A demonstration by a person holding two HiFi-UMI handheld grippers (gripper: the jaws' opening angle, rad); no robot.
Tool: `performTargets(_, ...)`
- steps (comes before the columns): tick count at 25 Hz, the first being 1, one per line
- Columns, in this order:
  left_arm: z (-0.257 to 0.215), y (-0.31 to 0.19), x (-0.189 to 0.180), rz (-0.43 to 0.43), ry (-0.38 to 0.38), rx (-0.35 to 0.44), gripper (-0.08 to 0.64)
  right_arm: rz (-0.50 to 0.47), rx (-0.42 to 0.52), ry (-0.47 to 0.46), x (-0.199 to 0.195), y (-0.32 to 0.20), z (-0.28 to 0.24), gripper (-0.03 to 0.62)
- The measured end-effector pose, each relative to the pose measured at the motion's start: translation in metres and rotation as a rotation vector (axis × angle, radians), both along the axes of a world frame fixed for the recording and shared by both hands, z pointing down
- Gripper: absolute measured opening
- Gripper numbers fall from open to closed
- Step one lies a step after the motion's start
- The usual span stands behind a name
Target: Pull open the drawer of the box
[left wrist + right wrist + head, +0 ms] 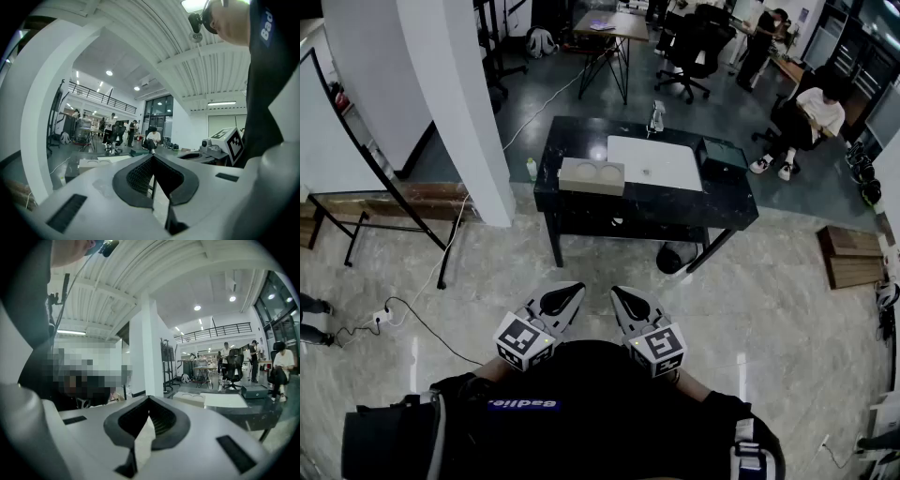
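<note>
Holds left gripper and right gripper closed, empty, well apart from table; risks dragging the unbraced grey box along instead of freeing its drawer.

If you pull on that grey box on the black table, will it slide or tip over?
Probably slides rather than tips: the grey box looks low and wide, lying flat on the black table. The tabletop looks glossy, so it may give little grip. Its straight edges suggest it is stiff and should keep its shape.
</note>
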State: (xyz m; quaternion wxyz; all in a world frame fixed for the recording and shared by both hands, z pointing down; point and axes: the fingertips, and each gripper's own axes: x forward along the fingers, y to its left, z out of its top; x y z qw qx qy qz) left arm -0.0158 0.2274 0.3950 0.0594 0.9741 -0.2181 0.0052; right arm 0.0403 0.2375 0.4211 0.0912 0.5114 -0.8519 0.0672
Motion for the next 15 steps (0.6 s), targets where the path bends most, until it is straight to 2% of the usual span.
performTargets(15, 0.005, 0.003, 0.008, 0.005, 0.005, -0.01, 0.002, 0.023, -0.005, -0.01, 0.011, 0.005, 0.006, 0.0)
